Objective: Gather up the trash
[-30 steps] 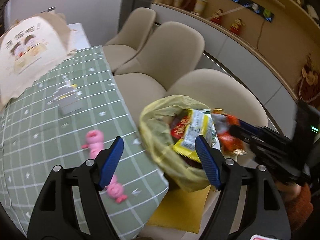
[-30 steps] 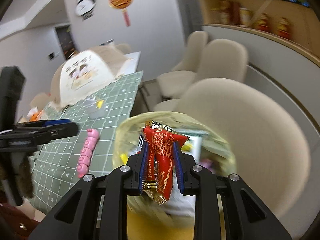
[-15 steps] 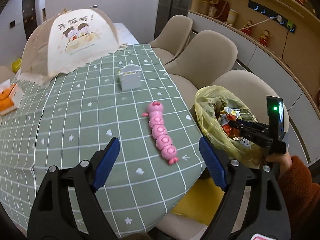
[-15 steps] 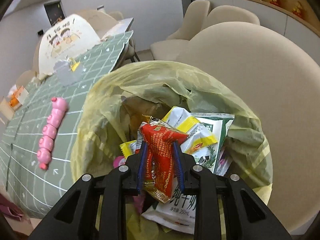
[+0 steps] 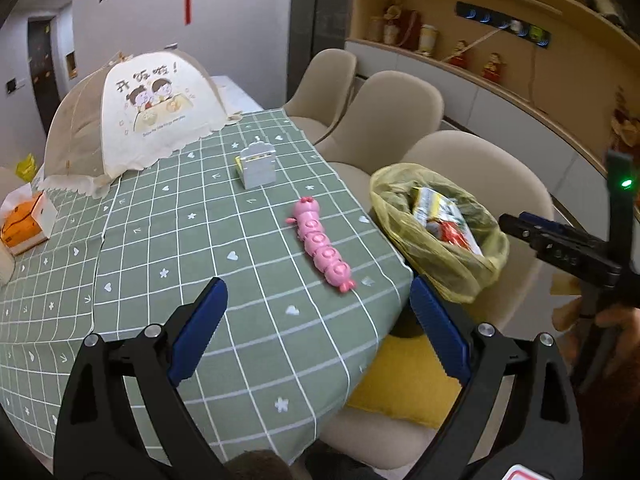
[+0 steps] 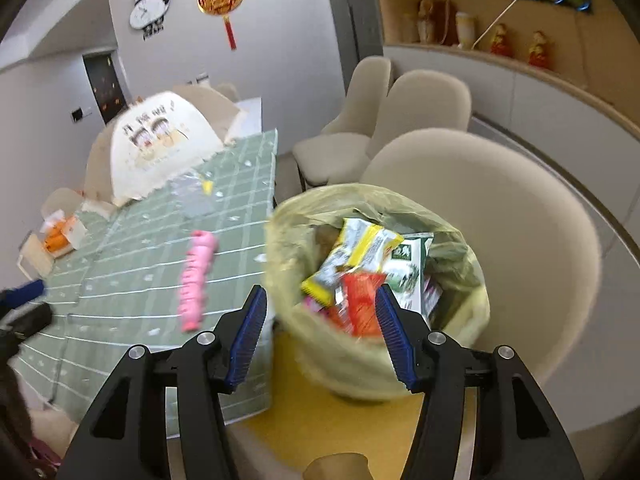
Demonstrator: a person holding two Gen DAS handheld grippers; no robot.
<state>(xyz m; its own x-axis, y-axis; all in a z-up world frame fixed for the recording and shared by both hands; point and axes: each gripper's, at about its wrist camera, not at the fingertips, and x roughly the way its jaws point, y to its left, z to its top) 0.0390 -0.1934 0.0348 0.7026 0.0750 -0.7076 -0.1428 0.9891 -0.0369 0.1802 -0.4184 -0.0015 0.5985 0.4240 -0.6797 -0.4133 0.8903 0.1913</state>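
A yellow trash bag (image 5: 438, 268) full of snack wrappers stands on a beige chair beside the table; it also shows in the right wrist view (image 6: 360, 352). A red wrapper (image 6: 360, 304) lies on top inside the bag. My right gripper (image 6: 320, 336) is open and empty just above the bag's near rim; it shows at the right of the left wrist view (image 5: 560, 244). My left gripper (image 5: 316, 328) is open and empty over the table's near edge.
The green checked tablecloth (image 5: 160, 240) carries a pink caterpillar toy (image 5: 322, 244), a small grey box (image 5: 258, 164), a mesh food cover (image 5: 132, 116) and an orange tissue box (image 5: 24, 222). Beige chairs (image 5: 384, 116) line the table's right side. A yellow cushion (image 5: 400, 376) lies under the bag.
My right gripper opened and let the red wrapper fall into the bag, then drew back. My left gripper pulled back and up, away from the bag.
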